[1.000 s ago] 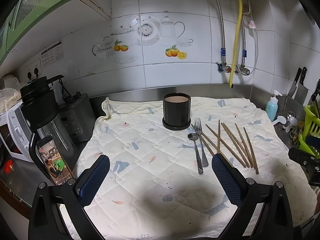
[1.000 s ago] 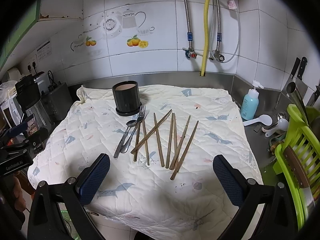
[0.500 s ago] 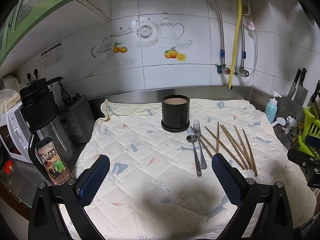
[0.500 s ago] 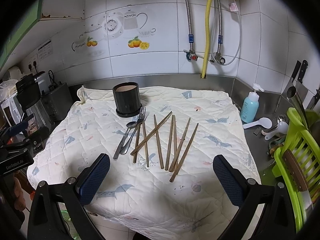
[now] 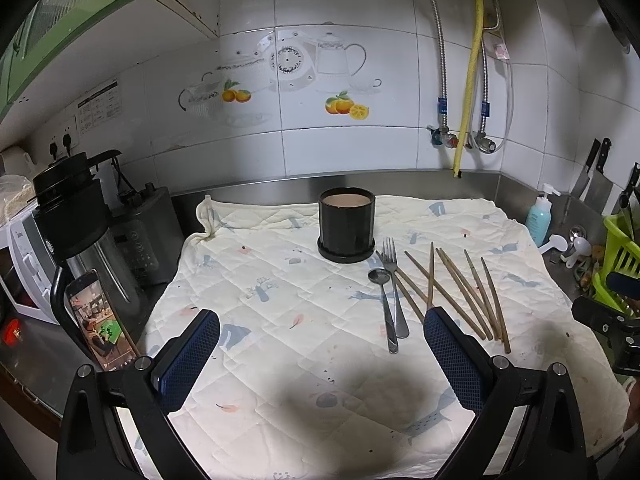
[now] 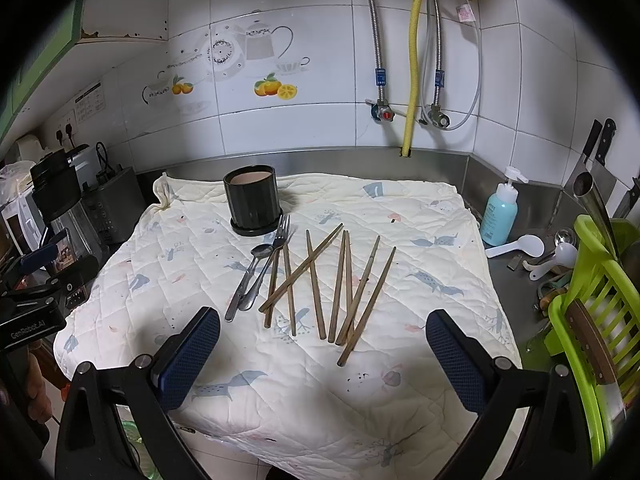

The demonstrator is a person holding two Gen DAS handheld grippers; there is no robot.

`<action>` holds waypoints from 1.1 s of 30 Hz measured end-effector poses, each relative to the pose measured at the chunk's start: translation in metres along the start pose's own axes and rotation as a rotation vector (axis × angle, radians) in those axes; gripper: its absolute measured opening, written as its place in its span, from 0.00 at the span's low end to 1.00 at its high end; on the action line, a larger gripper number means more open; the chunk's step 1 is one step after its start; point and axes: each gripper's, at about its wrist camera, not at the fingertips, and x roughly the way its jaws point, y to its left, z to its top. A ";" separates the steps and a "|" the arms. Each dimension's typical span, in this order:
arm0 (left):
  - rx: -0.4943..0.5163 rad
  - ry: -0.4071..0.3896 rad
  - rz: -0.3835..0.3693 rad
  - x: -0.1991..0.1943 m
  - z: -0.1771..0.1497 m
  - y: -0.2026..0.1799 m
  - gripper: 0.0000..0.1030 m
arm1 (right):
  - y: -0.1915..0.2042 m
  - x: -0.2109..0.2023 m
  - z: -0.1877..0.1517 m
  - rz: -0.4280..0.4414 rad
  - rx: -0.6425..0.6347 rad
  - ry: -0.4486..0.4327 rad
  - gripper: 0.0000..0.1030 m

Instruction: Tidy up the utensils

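A black cylindrical holder (image 5: 346, 224) (image 6: 253, 204) stands on a saucer at the back of a quilted cloth (image 5: 280, 300) (image 6: 420, 232). A metal spoon (image 5: 383, 304) (image 6: 250, 276) and fork (image 5: 394, 280) (image 6: 270, 262) lie side by side just right of it. Several wooden chopsticks (image 5: 460, 292) (image 6: 340, 284) lie loose to their right, some crossing. My left gripper (image 5: 320, 354) is open and empty, above the cloth's near part. My right gripper (image 6: 322, 354) is open and empty, near the front of the chopsticks.
A blender (image 5: 76, 216), a phone on a stand (image 5: 98, 320) and appliances stand left of the cloth. A blue soap bottle (image 6: 499, 212), white scoops (image 6: 520, 246) and a green dish rack (image 6: 600, 312) with knives stand at the right. Tiled wall and pipes (image 6: 414, 56) are behind.
Both views have shifted only slightly; the left wrist view has drifted a little. The utensils and holder have not moved, and both grippers stay open.
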 end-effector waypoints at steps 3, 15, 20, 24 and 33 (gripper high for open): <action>-0.001 -0.002 0.001 -0.001 -0.001 0.001 1.00 | 0.000 0.000 0.000 0.001 0.001 0.000 1.00; -0.001 0.001 0.003 0.001 0.001 0.000 1.00 | 0.000 0.002 0.001 0.004 0.003 0.002 1.00; 0.002 0.003 0.000 0.004 0.002 -0.001 1.00 | 0.000 0.002 0.000 0.002 0.001 0.001 1.00; 0.006 0.006 -0.006 0.006 0.002 -0.002 1.00 | 0.000 0.002 0.001 0.003 0.003 0.003 1.00; 0.017 0.013 -0.019 0.013 0.005 -0.004 1.00 | -0.001 0.006 0.002 0.006 0.006 0.008 1.00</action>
